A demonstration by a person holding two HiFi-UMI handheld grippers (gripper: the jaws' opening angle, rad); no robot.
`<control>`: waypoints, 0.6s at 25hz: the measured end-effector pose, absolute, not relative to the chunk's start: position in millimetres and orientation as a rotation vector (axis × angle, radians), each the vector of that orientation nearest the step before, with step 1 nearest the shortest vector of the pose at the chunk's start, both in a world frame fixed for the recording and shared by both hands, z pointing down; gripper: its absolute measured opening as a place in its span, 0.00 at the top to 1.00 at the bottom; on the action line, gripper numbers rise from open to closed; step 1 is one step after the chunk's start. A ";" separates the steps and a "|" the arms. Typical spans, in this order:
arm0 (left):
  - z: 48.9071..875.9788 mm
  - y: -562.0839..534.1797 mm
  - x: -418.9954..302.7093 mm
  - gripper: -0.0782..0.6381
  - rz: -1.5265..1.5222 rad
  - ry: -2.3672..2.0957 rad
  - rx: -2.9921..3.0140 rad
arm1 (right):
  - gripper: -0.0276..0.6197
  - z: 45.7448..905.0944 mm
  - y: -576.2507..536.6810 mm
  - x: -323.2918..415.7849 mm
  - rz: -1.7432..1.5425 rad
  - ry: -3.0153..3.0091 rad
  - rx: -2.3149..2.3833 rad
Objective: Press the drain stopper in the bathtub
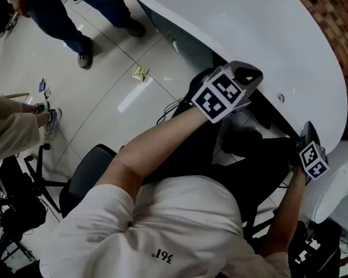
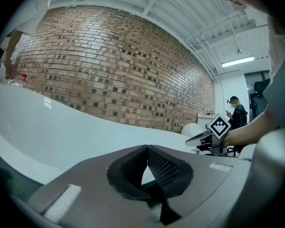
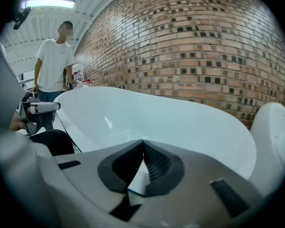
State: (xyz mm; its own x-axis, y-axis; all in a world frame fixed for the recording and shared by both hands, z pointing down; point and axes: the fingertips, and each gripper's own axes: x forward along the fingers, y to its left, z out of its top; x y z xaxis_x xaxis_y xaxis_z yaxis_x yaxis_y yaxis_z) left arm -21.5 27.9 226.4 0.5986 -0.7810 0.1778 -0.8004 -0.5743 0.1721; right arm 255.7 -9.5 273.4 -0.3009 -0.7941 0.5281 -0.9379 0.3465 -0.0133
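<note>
The white bathtub fills the upper right of the head view. A small round fitting shows on its white surface; I cannot tell if it is the drain stopper. My left gripper hovers at the tub's near rim, shut with nothing in it. My right gripper sits further right by the rim, also shut and empty. In the left gripper view the pads meet before the tub wall. In the right gripper view the closed jaws point into the tub basin.
A brick wall runs behind the tub. A black stool and cables lie on the tiled floor at left, with people's legs beyond. A person in a white shirt stands by the tub's far end. A white rounded fixture stands at right.
</note>
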 end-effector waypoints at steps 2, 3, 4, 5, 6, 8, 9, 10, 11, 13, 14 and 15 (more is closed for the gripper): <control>223.4 26.3 -21.7 0.88 0.110 -1.300 2.603 | 0.93 274.0 -11.5 251.2 0.439 -2.183 1.507; 222.4 25.8 -21.8 0.88 0.105 -1.297 2.607 | 0.93 274.3 -12.3 249.1 0.436 -2.182 1.503; 221.7 25.6 -21.8 0.88 0.101 -1.294 2.610 | 0.93 274.5 -13.0 247.2 0.433 -2.182 1.500; 221.3 25.6 -21.8 0.88 0.099 -1.291 2.612 | 0.93 274.5 -13.6 245.1 0.430 -2.182 1.496; 221.2 25.7 -21.8 0.88 0.098 -1.288 2.612 | 0.93 274.3 -14.1 243.1 0.427 -2.182 1.492; 221.1 26.1 -22.1 0.88 0.096 -1.285 2.612 | 0.93 274.3 -14.6 239.5 0.420 -2.181 1.484; 221.1 26.6 -22.0 0.88 0.094 -1.283 2.611 | 0.93 274.6 -14.3 238.2 0.419 -2.180 1.480; 221.2 27.3 -21.6 0.88 0.091 -1.281 2.610 | 0.93 275.2 -13.6 237.7 0.419 -2.178 1.478; 221.1 27.9 -20.7 0.88 0.090 -1.277 2.611 | 0.93 275.7 -12.8 237.9 0.419 -2.175 1.477; 220.4 28.2 -18.5 0.88 0.088 -1.269 2.615 | 0.93 276.2 -12.0 239.6 0.419 -2.170 1.479; 219.8 27.9 -17.8 0.88 0.087 -1.266 2.618 | 0.93 276.6 -12.0 241.2 0.417 -2.166 1.481; 219.2 27.8 -17.5 0.88 0.087 -1.263 2.621 | 0.93 277.3 -12.2 243.2 0.415 -2.160 1.484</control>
